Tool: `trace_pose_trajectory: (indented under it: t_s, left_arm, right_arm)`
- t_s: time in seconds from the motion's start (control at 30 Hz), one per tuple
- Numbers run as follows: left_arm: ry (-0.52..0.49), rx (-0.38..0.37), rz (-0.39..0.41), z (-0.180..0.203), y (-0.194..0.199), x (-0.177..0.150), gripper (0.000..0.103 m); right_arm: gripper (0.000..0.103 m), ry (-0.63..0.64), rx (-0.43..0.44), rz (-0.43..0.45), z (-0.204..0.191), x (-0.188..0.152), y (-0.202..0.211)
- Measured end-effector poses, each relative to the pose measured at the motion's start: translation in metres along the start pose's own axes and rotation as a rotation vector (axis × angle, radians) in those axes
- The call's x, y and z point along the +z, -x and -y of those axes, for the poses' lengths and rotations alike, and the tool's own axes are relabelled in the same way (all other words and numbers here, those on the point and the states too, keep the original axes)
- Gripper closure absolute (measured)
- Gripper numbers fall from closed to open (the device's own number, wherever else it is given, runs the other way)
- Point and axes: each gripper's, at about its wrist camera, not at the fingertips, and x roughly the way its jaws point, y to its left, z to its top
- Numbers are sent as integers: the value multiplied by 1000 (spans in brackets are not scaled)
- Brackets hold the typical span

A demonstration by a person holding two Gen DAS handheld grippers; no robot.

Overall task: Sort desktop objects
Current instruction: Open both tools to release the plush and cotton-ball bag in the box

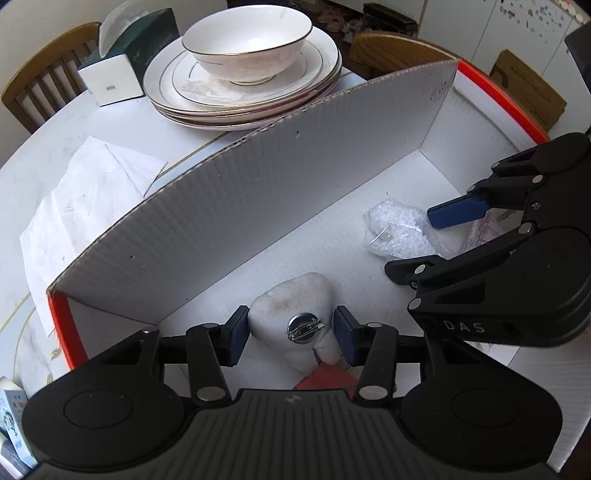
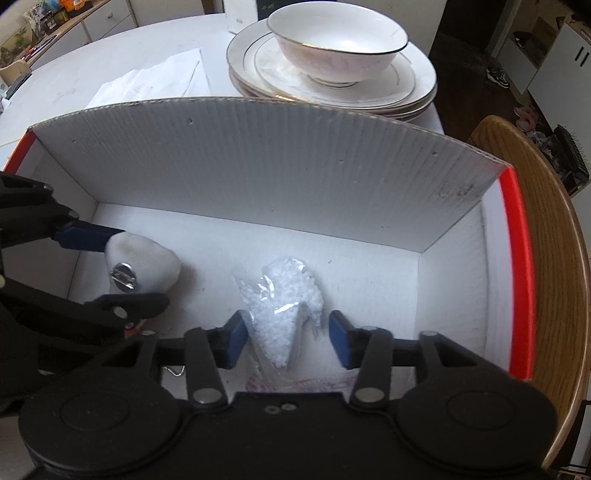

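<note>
This was a home dining room. A white round table carried stacked gold-rimmed plates at twelve o'clock, with a porcelain bowl on top. Wooden dining chairs stood at ten and one o'clock, a tissue box sat at eleven, and shoes lay on the floor at two o'clock.

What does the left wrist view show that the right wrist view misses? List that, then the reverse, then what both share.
Left wrist only: a small white box, a dark green carton and a red card under the white soft piece.
Right wrist only: a sideboard and shoes on the floor.
Both: the cardboard box, the white soft piece held by the left gripper, the bag of white pellets between the open pads of the right gripper, and the bowl on stacked plates.
</note>
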Motion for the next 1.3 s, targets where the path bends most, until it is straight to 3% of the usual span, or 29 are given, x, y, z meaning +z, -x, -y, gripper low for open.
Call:
trace_pose_trajectory:
  t_s: [0.23, 0.6, 0.77, 1.0, 1.23, 1.3]
  left_arm:
    - [30, -13, 45, -2, 14, -6, 54]
    - [82, -63, 173, 2, 51, -25, 37]
    - [100, -85, 223, 6, 65, -32, 36]
    - [127, -94, 279, 6, 85, -47, 23]
    - [175, -93, 370, -4, 110, -66, 18]
    - [195, -90, 387, -10, 115, -71, 11]
  right_arm:
    - [42, 2, 16, 46, 4, -4, 19]
    - [36, -11, 86, 163, 16, -20, 58]
    - [35, -29, 122, 218, 18, -27, 73]
    - [34, -33, 146, 265, 13, -34, 90]
    - [34, -36, 161, 302, 0, -41, 102]
    - [34, -39, 161, 313, -5, -43, 106]
